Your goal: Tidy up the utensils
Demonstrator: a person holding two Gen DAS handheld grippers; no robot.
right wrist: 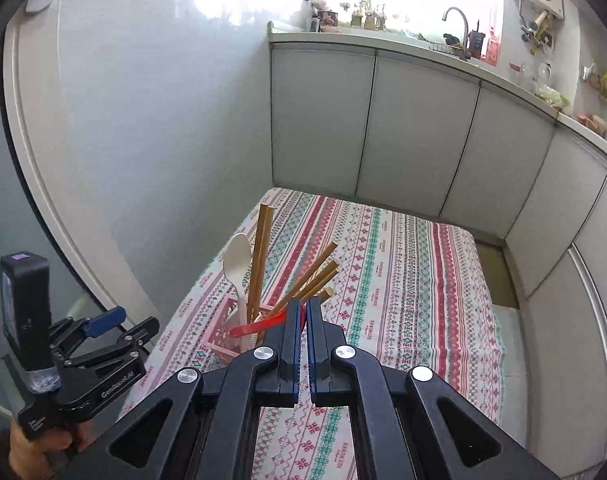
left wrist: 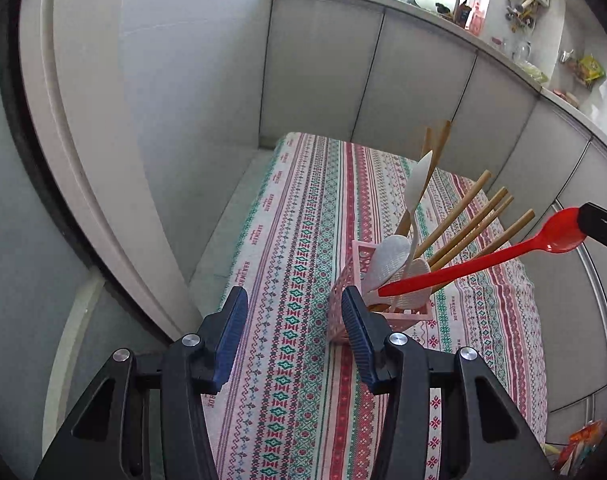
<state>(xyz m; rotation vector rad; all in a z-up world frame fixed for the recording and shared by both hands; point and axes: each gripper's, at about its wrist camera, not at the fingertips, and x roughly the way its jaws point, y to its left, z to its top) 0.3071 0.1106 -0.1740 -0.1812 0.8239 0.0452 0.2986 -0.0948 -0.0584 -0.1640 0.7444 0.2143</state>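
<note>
The right gripper point(right wrist: 302, 312), clamped on a red spoon's point(left wrist: 483, 258) bowel end, angles its handle into the pink basket point(left wrist: 345, 280) beside chopsticks point(left wrist: 463, 220), while the left gripper point(left wrist: 294, 320) waits agape near the basket.

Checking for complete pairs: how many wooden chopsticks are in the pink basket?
6 chopsticks in the pink basket: an upright pair beside the white spoon, and four fanned out, leaning near the red spoon. Shorter ones could be hidden inside.

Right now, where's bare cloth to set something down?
Free: the tablecloth right of the pink basket to the far edge, and the near strip. Crowded: the basket, with chopsticks, white spoon, red spoon.
</note>
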